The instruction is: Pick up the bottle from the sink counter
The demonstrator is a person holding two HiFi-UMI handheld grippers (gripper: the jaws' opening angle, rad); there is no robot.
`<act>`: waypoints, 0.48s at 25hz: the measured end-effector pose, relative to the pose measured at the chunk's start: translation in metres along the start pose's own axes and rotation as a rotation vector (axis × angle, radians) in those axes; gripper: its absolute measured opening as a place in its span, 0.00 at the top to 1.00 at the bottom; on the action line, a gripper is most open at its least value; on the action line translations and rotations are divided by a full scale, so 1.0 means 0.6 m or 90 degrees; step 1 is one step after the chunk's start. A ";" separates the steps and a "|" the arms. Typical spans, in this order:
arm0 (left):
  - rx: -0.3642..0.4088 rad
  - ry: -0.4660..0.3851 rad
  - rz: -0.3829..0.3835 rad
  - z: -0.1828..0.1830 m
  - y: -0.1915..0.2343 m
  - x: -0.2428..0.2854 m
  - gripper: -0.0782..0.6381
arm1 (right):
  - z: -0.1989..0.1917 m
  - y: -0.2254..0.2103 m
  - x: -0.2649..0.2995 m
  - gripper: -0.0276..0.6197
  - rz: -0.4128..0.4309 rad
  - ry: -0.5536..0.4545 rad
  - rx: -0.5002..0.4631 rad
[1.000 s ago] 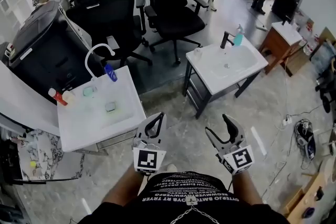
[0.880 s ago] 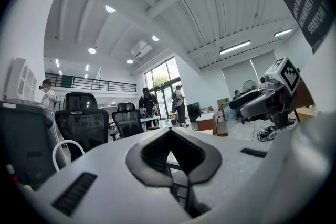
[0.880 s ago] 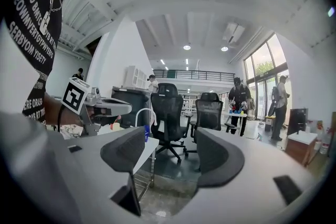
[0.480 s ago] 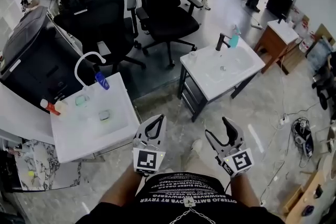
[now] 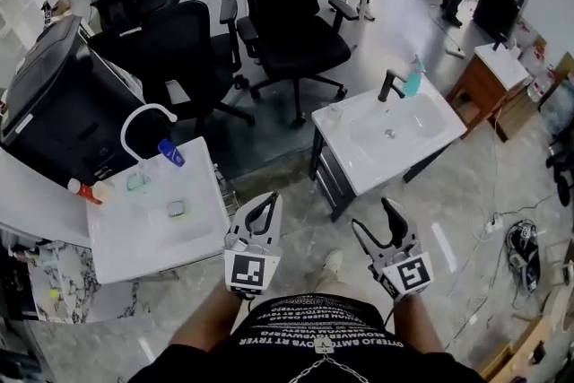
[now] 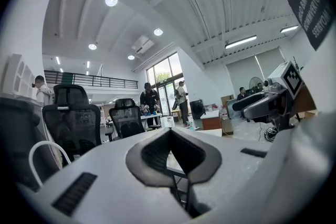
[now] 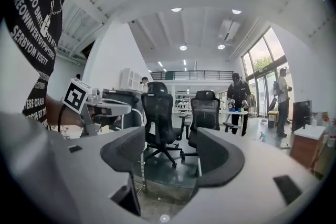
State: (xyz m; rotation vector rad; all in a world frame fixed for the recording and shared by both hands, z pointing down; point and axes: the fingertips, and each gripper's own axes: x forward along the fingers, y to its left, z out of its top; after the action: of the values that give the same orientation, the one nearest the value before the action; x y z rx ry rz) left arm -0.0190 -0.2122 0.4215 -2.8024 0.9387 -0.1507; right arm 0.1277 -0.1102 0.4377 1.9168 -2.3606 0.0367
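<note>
In the head view, the left gripper [image 5: 269, 200] was pinched together on nothing and the right gripper [image 5: 372, 215] was spread and empty. The blue bottle [image 5: 170, 152] sat on the white sink counter [image 5: 126, 247] at ten o'clock from them, lower in frame than a second earlier. The left gripper view showed the tips meeting. The right gripper view showed a bare gap.

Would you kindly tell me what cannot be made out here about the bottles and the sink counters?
Head view: the blue bottle and teal bottle are too small to read labels or fill level.
Head view: the small items by the white faucet are too small to identify.
Left gripper view: the left gripper's own body covers the lower picture, so no bottle shows.
Right gripper view: no bottle can be picked out past the right gripper's body.
</note>
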 end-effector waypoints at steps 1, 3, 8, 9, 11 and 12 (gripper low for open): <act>0.004 0.002 0.004 0.002 0.002 0.018 0.89 | 0.001 -0.017 0.009 0.51 0.004 -0.002 0.004; 0.004 0.003 0.014 0.006 0.007 0.054 0.89 | 0.001 -0.049 0.027 0.51 0.011 -0.002 0.007; 0.011 -0.001 0.012 0.022 -0.008 0.147 0.89 | -0.002 -0.132 0.068 0.51 0.030 0.002 0.007; 0.013 -0.001 0.012 0.024 -0.011 0.167 0.89 | -0.004 -0.149 0.075 0.51 0.032 0.002 0.008; 0.018 0.000 0.013 0.027 -0.017 0.205 0.89 | -0.009 -0.184 0.086 0.51 0.035 0.002 0.011; 0.022 0.003 0.013 0.029 -0.020 0.223 0.89 | -0.012 -0.202 0.092 0.51 0.037 0.002 0.012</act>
State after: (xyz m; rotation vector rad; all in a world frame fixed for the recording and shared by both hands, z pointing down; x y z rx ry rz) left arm 0.0971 -0.2814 0.4122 -2.7618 0.9564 -0.1700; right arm 0.2352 -0.1885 0.4447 1.8542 -2.4223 0.0670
